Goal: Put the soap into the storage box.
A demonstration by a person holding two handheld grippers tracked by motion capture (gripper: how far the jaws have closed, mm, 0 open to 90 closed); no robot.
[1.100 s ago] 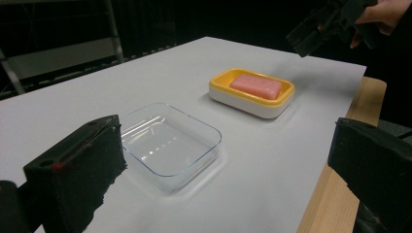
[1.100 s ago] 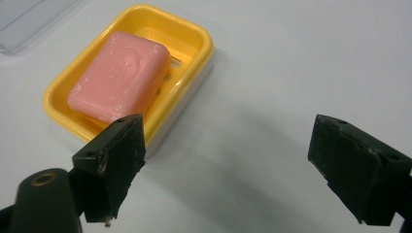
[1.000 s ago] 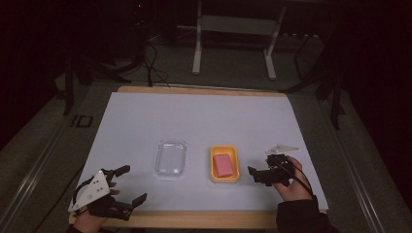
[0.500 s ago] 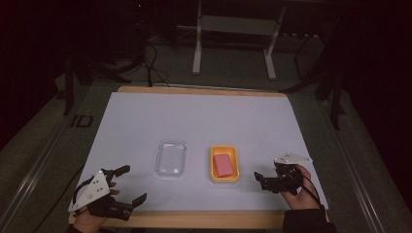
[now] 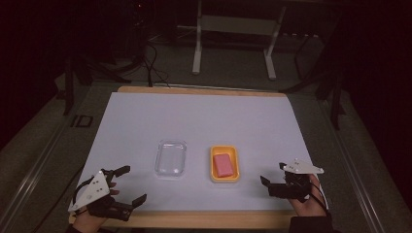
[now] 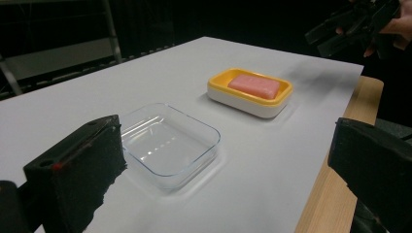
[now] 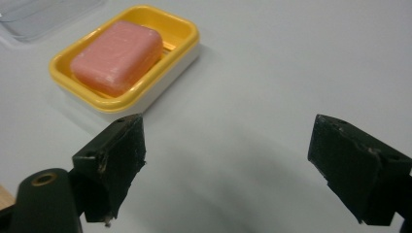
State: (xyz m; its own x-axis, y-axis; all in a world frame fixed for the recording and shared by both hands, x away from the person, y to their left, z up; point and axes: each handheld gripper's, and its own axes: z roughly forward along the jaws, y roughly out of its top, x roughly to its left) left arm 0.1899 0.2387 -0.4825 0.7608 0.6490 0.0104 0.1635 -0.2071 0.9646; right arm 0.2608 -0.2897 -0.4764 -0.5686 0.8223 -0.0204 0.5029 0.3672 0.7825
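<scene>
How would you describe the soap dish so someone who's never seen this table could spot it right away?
On the white table sheet, look near the front edge, right of centre. Two small trays sit side by side there; the soap dish is the right one, yellow with a white base, holding a pink soap bar, while its neighbour, the clear tray, is empty.

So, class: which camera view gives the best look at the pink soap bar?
The right gripper view: the soap is close and large there, lying in the yellow dish, with its rounded corners clear. The left gripper view shows it farther off and at a low angle. The high view shows it from above, as a small pink block.
</scene>
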